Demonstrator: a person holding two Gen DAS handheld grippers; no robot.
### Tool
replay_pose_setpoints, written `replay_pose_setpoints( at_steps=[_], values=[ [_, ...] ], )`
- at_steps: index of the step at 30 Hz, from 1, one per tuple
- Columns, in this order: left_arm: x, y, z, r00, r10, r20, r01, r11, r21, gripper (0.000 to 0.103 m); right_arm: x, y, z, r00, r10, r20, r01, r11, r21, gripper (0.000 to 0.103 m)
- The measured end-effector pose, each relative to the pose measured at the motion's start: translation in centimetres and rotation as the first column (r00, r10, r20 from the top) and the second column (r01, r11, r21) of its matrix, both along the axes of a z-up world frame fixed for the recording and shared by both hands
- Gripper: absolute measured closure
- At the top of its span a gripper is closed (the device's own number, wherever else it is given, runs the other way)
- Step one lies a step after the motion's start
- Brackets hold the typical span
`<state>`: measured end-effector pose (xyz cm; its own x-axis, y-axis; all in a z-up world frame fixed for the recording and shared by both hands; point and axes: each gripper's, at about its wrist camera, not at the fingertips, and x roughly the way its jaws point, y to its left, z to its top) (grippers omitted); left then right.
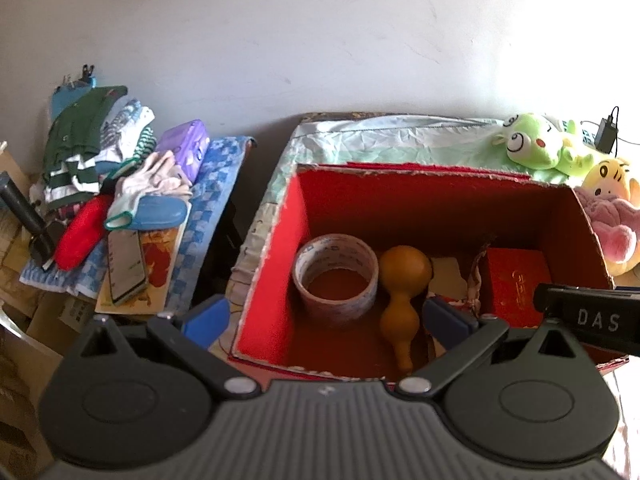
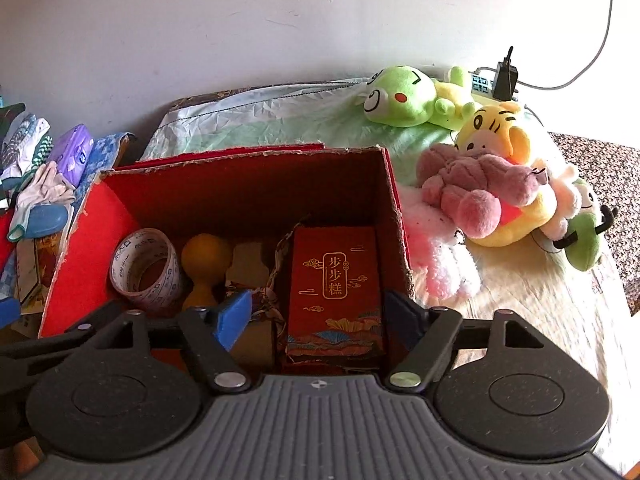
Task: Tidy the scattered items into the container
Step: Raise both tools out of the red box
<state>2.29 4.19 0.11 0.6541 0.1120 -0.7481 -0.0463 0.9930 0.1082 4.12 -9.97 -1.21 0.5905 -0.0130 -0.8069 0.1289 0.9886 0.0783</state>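
Observation:
A red cardboard box [image 1: 276,248] [image 2: 394,200] stands open on the table. Inside it lie a roll of tape [image 1: 335,274] [image 2: 146,272], a brown gourd [image 1: 402,292] [image 2: 205,266] and a red gift box with gold writing [image 1: 516,286] [image 2: 335,292]. My left gripper [image 1: 326,316] is open and empty above the box's near left edge. My right gripper [image 2: 318,312] is open, its blue pads either side of the gift box, above the box's right part. It also shows in the left wrist view [image 1: 588,316].
Plush toys lie right of the box: a green frog [image 2: 400,96] [image 1: 540,144], a yellow one [image 2: 508,168] [image 1: 612,180], a pink one [image 2: 472,192] and a white-pink one [image 2: 444,264]. A side stand at left holds clothes [image 1: 80,140], gloves [image 1: 156,180], a phone [image 1: 126,268] and a red item [image 1: 80,232]. A charger [image 2: 505,76] sits at the back right.

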Motion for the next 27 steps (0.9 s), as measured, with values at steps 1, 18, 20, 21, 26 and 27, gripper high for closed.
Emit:
replay_pose_setpoints(
  at_steps=[1,18,20,21,26,27],
  values=[
    [-0.1,0.0,0.1,1.0,0.002,0.003,-0.002,1.0,0.0,0.0,-0.2,0.0,0.1,1.0,-0.002,0.006,0.002,1.0,0.005,0.023],
    [-1.6,0.7,-0.1,1.0,0.014,-0.007,-0.014,1.0,-0.021,0.0,-1.8,0.8,-0.2,1.0,0.008,-0.013,-0.008,1.0,-0.021,0.022],
    [-1.8,0.6,-0.1,1.0,0.013,-0.005,-0.013,1.0,-0.016,0.0,-2.0,0.7,-0.2,1.0,0.01,-0.015,-0.011,1.0,-0.02,0.022],
    [-1.9,0.4,0.0,1.0,0.011,-0.001,-0.011,1.0,-0.009,0.0,-2.1,0.6,-0.1,1.0,0.01,-0.014,-0.011,1.0,-0.024,0.022],
    [-2.6,-0.2,0.3,1.0,0.021,0.016,-0.021,1.0,0.017,0.0,-2.7,0.5,0.1,1.0,0.022,0.004,-0.022,0.999,-0.036,0.022],
    [-2.7,-0.3,0.3,1.0,0.026,0.015,-0.026,0.999,0.018,0.0,-2.8,0.4,0.1,1.0,0.027,0.006,-0.027,0.999,-0.032,0.022]
  ],
)
